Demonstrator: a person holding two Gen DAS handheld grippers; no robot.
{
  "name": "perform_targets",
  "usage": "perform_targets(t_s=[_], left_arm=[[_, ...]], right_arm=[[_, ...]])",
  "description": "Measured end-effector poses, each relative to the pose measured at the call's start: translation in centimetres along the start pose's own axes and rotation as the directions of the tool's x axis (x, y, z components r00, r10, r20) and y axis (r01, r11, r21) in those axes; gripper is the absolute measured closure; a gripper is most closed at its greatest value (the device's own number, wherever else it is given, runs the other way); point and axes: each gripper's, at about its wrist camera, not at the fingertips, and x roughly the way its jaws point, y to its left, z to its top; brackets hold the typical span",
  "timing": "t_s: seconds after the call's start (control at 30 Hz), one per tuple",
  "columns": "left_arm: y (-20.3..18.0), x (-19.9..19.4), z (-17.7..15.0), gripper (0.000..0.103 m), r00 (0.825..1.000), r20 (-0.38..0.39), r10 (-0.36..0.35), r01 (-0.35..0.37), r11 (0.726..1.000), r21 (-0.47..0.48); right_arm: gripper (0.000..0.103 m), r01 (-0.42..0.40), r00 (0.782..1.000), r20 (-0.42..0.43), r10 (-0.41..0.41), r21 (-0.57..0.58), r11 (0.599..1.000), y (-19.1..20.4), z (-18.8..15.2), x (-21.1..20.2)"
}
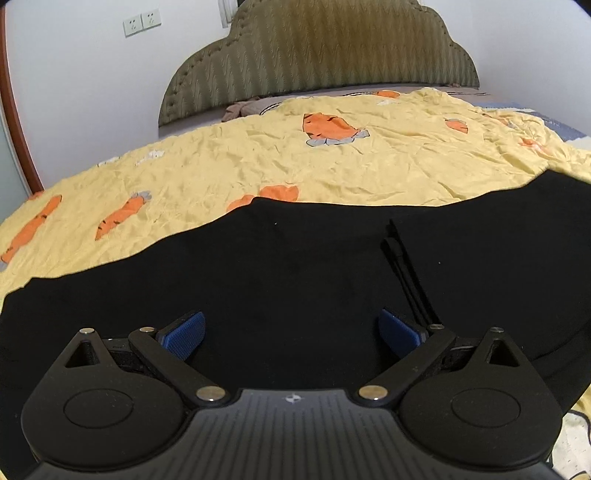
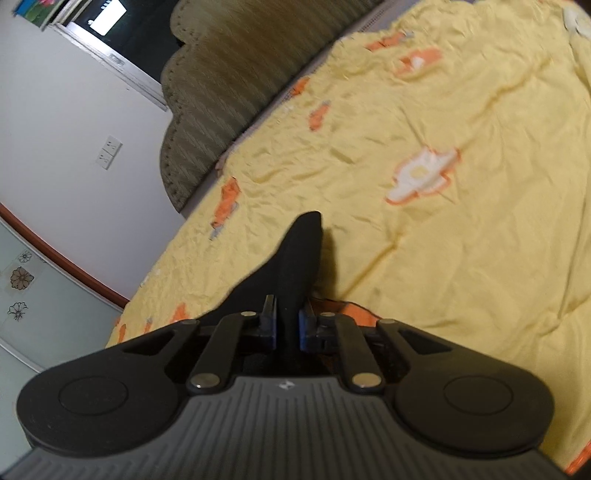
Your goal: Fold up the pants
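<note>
The black pants [image 1: 288,266] lie spread across the yellow carrot-print bedspread [image 1: 332,162], with a drawstring [image 1: 406,273] lying on them at the right. My left gripper [image 1: 291,334] is open just above the pants, its blue pads [image 1: 184,334] wide apart with nothing between them. In the right wrist view, my right gripper [image 2: 287,325] is shut on a fold of the black pants [image 2: 299,254], which sticks up and forward between the pads, lifted off the bedspread [image 2: 461,221].
A padded olive headboard [image 1: 321,55] stands at the far end of the bed against a white wall with sockets [image 1: 142,22]. A door frame with red-brown trim [image 2: 55,254] is at the left of the bed.
</note>
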Motion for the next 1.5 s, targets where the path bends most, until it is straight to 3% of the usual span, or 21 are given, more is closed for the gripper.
perform_targets(t_s=[0.2, 0.47, 0.83, 1.07, 1.17, 1.23, 1.3, 1.4, 1.5], left_arm=[[1.0, -0.5, 0.2, 0.002, 0.999, -0.012, -0.031, 0.031, 0.999, -0.041], [4.6, -2.2, 0.2, 0.002, 1.000, 0.016, -0.008, 0.010, 0.991, -0.131], [11.6, -3.3, -0.5, 0.002, 0.991, 0.007, 0.135, -0.130, 0.970, -0.207], [14.4, -2.8, -1.4, 0.002, 0.997, -0.038, 0.072, -0.080, 0.958, -0.274], [13.9, -3.0, -1.4, 0.002, 0.997, -0.024, 0.071, -0.074, 0.965, -0.251], [13.3, -3.1, -1.5, 0.002, 0.997, -0.019, 0.074, -0.076, 0.971, -0.227], [12.7, -3.1, -1.6, 0.002, 0.996, -0.018, 0.090, -0.092, 0.975, -0.200], [12.0, -3.2, -1.7, 0.002, 0.995, -0.008, 0.097, -0.097, 0.981, -0.168], [11.5, -3.1, -1.5, 0.002, 0.995, -0.012, 0.097, -0.098, 0.983, -0.157]], right_arm=[[0.092, -0.025, 0.999, 0.029, 0.027, -0.072, 0.997, 3.6, 0.4, -1.0], [0.093, -0.032, 0.999, 0.039, 0.038, -0.153, 0.988, 7.7, -0.1, -1.2], [0.093, -0.148, 0.988, -0.001, 0.151, -0.209, 0.967, 14.3, -2.4, 0.2], [0.093, -0.174, 0.985, -0.043, 0.168, -0.234, 0.957, 17.1, -4.0, 2.1], [0.093, -0.081, 0.997, -0.015, 0.081, -0.340, 0.937, 18.5, -4.9, 2.3], [0.093, 0.060, 0.998, 0.052, -0.040, -0.472, 0.880, 19.4, -5.8, 2.3], [0.093, 0.151, 0.989, 0.085, -0.124, -0.514, 0.844, 18.8, -6.2, 2.6], [0.093, 0.247, 0.969, 0.104, -0.225, -0.465, 0.850, 15.4, -5.6, 3.0], [0.091, 0.289, 0.957, 0.111, -0.267, -0.344, 0.893, 10.6, -4.2, 2.5]])
